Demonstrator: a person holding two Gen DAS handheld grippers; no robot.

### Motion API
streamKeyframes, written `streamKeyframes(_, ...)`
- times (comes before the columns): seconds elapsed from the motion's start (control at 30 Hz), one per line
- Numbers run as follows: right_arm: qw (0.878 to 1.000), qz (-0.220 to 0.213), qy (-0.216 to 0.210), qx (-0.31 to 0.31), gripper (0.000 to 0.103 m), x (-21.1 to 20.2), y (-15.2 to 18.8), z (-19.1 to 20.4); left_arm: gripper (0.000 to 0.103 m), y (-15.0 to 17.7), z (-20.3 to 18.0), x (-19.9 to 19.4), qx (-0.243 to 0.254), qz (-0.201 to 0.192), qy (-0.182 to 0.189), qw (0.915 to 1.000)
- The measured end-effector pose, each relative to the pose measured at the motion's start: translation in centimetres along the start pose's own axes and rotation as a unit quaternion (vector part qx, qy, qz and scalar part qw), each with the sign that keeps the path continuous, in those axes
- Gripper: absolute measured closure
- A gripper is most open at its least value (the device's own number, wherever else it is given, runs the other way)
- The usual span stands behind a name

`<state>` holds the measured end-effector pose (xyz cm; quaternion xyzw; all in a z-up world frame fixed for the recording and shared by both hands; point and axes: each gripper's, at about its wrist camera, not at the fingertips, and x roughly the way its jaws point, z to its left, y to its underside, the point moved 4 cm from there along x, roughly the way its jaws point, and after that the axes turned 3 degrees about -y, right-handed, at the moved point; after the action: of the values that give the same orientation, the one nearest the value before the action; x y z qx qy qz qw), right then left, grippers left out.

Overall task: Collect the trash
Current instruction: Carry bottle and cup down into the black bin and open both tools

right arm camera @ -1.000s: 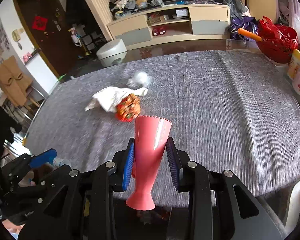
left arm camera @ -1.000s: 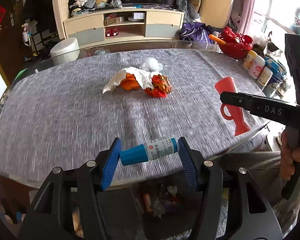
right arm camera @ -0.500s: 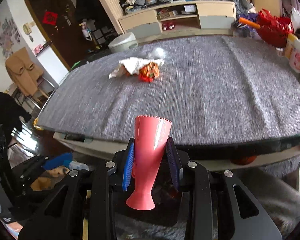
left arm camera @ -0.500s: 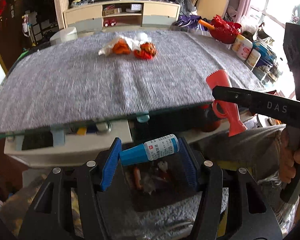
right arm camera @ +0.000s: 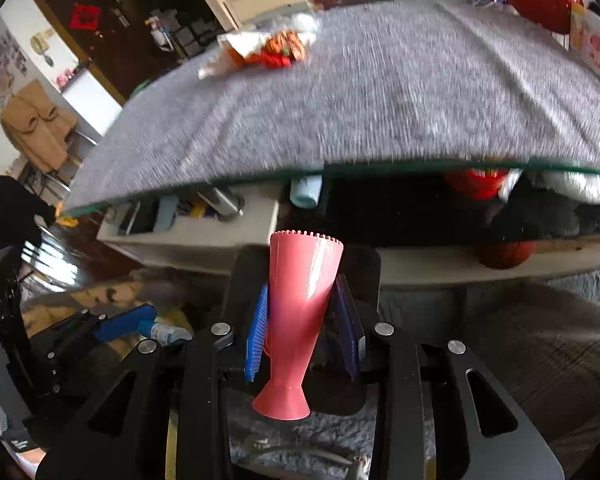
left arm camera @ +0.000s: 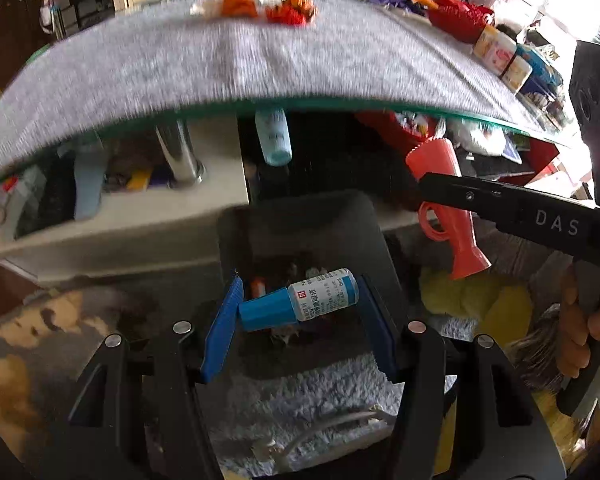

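Observation:
My left gripper is shut on a small white bottle with a blue cap, held crosswise between the blue pads. Below it stands a dark bin on the floor with scraps inside. My right gripper is shut on a pink cone-shaped plastic piece, wide toothed end pointing forward. In the left wrist view that pink piece hangs to the right of the bin. In the right wrist view the bottle shows at lower left. A heap of orange peel and tissue lies far back on the table.
The grey-clothed glass table has its near edge above the bin. A shelf under it holds clutter and a light blue bottle. A red basket and jars sit at the table's right. A pale rug covers the floor.
Both grippers have sunk from above the tabletop to below its near edge, over the floor bin. Each has kept its grip; the peel heap has slid to the top of the views.

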<state>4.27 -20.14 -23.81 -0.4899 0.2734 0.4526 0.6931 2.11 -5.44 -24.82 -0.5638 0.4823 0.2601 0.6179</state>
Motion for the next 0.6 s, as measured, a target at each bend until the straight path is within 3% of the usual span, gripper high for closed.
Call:
streamKeyframes(0.5, 0.999, 0.036, 0.006, 0.004, 0.069, 2.9, 1.5, -0.4, 0.048, 1.0, -0.1, 2.6, -0.005, 0.033, 0.010, 0.9994)
streamKeyframes(0.57, 0.999, 0.038, 0.007, 0.008, 0.067, 3.0, 1.4, -0.6, 0.044, 1.0, 0.1, 2.8, -0.007, 0.036, 0.008, 0.9993)
streamKeyframes(0.6, 0.999, 0.037, 0.007, 0.012, 0.061, 3.0, 1.3, -0.8, 0.039, 1.0, 0.2, 2.8, -0.009, 0.037, 0.006, 0.9992)
